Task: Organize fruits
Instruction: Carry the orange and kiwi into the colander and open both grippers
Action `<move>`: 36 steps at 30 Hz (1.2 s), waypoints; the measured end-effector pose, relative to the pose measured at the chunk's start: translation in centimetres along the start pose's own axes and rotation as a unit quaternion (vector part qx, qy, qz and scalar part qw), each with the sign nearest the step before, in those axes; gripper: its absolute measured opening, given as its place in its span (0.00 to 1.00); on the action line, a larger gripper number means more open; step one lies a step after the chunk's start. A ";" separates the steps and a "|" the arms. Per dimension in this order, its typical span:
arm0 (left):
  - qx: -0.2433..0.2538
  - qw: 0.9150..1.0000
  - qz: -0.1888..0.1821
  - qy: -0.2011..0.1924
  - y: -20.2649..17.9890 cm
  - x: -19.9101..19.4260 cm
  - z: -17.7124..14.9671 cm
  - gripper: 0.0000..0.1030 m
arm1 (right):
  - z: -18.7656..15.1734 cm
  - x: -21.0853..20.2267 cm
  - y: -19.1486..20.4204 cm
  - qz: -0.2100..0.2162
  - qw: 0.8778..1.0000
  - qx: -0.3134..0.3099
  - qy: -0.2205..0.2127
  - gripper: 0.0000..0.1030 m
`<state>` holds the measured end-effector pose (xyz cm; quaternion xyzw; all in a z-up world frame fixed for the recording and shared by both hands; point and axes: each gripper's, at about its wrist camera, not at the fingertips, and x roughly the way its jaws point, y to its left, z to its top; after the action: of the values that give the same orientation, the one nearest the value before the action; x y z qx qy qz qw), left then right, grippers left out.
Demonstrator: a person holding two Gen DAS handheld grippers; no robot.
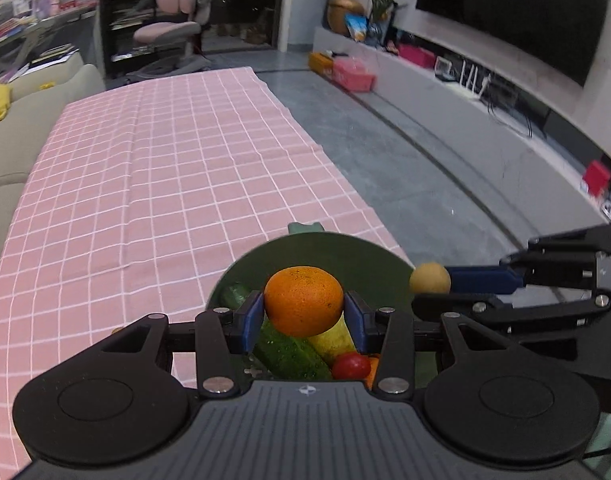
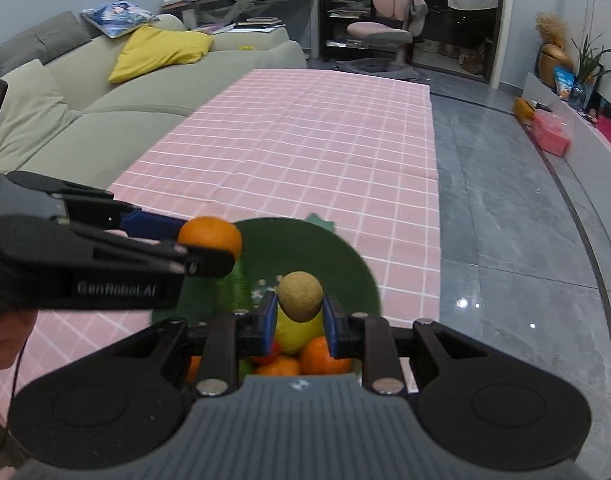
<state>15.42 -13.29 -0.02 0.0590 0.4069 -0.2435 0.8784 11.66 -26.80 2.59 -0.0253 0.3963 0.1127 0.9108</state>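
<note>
My left gripper (image 1: 303, 314) is shut on an orange (image 1: 303, 301) and holds it above a green plate (image 1: 369, 258); the orange also shows in the right wrist view (image 2: 210, 237). My right gripper (image 2: 299, 312) is shut on a small tan round fruit (image 2: 299, 297), held above the same green plate (image 2: 345, 268); the fruit shows at the plate's right rim in the left wrist view (image 1: 429, 278). On the plate lie a cucumber (image 1: 289, 354), a yellow fruit (image 1: 333, 340), a tomato (image 1: 350, 366) and more oranges (image 2: 325, 356).
The plate sits at the near right of a table with a pink checked cloth (image 1: 165, 184). A grey sofa (image 2: 105, 100) with a yellow cushion runs along the table's left. Grey tiled floor (image 2: 505, 220) lies to the right.
</note>
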 end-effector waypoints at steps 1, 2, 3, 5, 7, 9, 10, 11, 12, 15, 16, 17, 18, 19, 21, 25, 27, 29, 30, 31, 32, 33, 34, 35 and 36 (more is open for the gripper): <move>0.003 1.000 -0.001 0.003 0.1 0.4 0.2 0.48 | -0.1 0.4 -0.3 -0.003 1.000 -0.002 0.003 0.20; 0.007 1.000 -0.003 0.005 0.1 1.0 0.4 0.48 | -0.1 0.9 -0.6 -0.005 1.000 -0.005 0.005 0.20; 0.012 1.000 -0.004 0.008 0.0 1.3 0.5 0.48 | -0.2 1.3 -0.7 -0.007 1.000 -0.009 0.006 0.20; 0.028 0.999 -0.002 0.015 -0.1 2.3 0.9 0.48 | -0.3 2.3 -1.0 -0.008 1.000 -0.014 0.013 0.20; 0.041 0.999 0.002 0.022 -0.2 3.1 1.0 0.48 | -0.3 3.2 -1.3 -0.006 1.000 -0.014 0.019 0.20; 0.042 0.999 0.001 0.029 -0.1 3.9 1.0 0.48 | -0.3 3.9 -1.4 -0.005 1.000 -0.014 0.024 0.20; 0.040 0.999 -0.002 0.032 0.1 4.1 0.9 0.48 | -0.2 4.2 -1.4 -0.006 1.000 -0.015 0.025 0.20; 0.039 0.999 -0.004 0.033 0.1 4.3 0.8 0.48 | -0.4 4.4 -1.5 -0.005 1.000 -0.015 0.026 0.20; 0.040 0.999 -0.004 0.034 0.2 4.6 0.9 0.48 | -0.4 4.7 -1.5 -0.004 0.999 -0.016 0.028 0.20; 0.054 0.998 0.005 0.036 -0.1 5.2 0.8 0.48 | -0.5 5.5 -1.7 -0.003 0.999 -0.019 0.032 0.20; 0.058 0.998 0.007 0.038 -0.2 5.5 0.8 0.48 | -0.6 5.8 -1.8 -0.002 0.999 -0.020 0.034 0.20; 0.059 0.997 0.007 0.040 -0.2 5.8 0.8 0.48 | -0.6 6.1 -1.9 -0.002 0.999 -0.022 0.036 0.20; 0.058 0.997 0.006 0.044 -0.1 6.0 0.8 0.48 | -0.6 6.4 -2.0 -0.002 0.999 -0.024 0.038 0.20; 0.057 0.997 0.005 0.045 0.0 6.2 0.8 0.48 | -0.6 6.6 -2.0 -0.002 0.999 -0.026 0.039 0.20; 0.055 0.997 0.005 0.047 0.1 6.5 0.7 0.48 | -0.7 7.0 -2.1 -0.002 0.999 -0.027 0.041 0.20; 0.051 0.997 0.006 0.054 0.3 7.0 0.7 0.48 | -0.7 7.7 -2.3 -0.001 0.999 -0.025 0.045 0.20; 0.054 0.997 0.005 0.052 0.3 7.0 0.6 0.48 | -0.8 8.1 -2.4 -0.001 0.999 -0.026 0.047 0.20; 0.055 0.997 0.005 0.053 0.2 6.9 0.6 0.48 | -0.8 8.4 -2.5 -0.002 0.998 -0.028 0.049 0.20; 0.054 0.997 0.004 0.052 0.2 6.9 0.6 0.48 | -0.8 8.4 -2.5 -0.003 0.998 -0.028 0.049 0.20; 0.052 0.997 0.003 0.052 0.3 6.9 0.6 0.49 | -0.8 8.5 -2.5 -0.003 0.998 -0.028 0.049 0.20; 0.050 0.997 0.004 0.052 0.3 6.8 0.6 0.54 | -0.8 8.6 -2.5 -0.004 0.998 -0.028 0.050 0.20; 0.048 0.998 0.003 0.050 0.4 6.8 0.6 0.55 | -0.8 8.6 -2.5 -0.004 0.998 -0.029 0.050 0.20; 0.047 0.998 0.000 0.049 0.4 6.6 0.6 0.58 | -0.8 8.7 -2.5 -0.005 0.998 -0.029 0.051 0.20; 0.046 0.998 -0.002 0.046 0.5 6.5 0.6 0.59 | -0.8 8.6 -2.4 -0.006 0.998 -0.029 0.051 0.20; 0.047 0.998 -0.002 0.045 0.4 6.4 0.6 0.59 | -0.9 8.7 -2.5 -0.007 0.998 -0.029 0.052 0.20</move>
<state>19.55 -15.52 -4.37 0.1100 0.4346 -0.2611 0.8549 17.35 -27.71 -4.46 -0.0599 0.4398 0.1167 0.8885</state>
